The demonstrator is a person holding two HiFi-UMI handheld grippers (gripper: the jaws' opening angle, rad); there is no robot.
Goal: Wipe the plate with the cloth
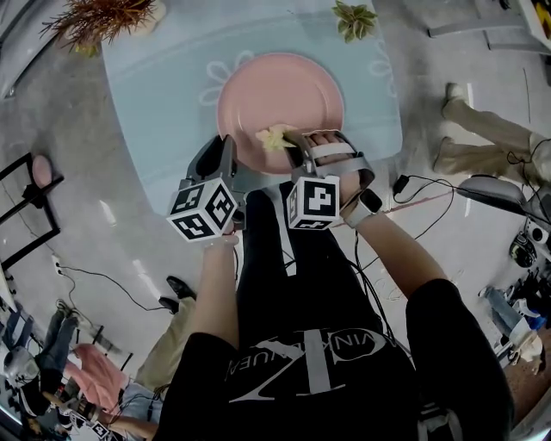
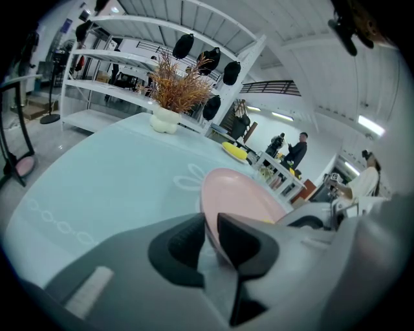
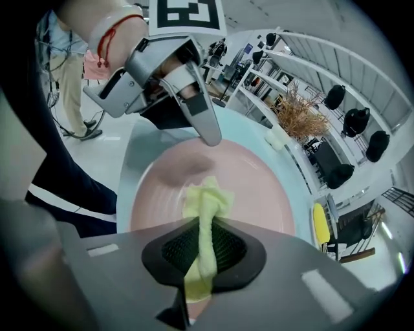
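A pink plate (image 1: 284,95) lies on the pale blue table (image 1: 155,77), near its front edge. My left gripper (image 1: 227,148) is shut on the plate's near left rim; in the left gripper view the rim (image 2: 208,216) stands pinched between the jaws of that gripper (image 2: 210,227). My right gripper (image 1: 293,143) is shut on a pale yellow cloth (image 1: 274,136) that rests on the plate's near part. In the right gripper view the cloth (image 3: 207,203) runs up out of the right gripper (image 3: 206,244) onto the plate (image 3: 259,187), with the left gripper (image 3: 202,123) at the far rim.
A white vase of dried brown plants (image 1: 103,17) stands at the table's far left corner and a small green plant (image 1: 355,19) at the far right. Cables (image 1: 422,185) lie on the floor to the right. White shelving (image 2: 103,77) and people (image 2: 294,152) stand beyond the table.
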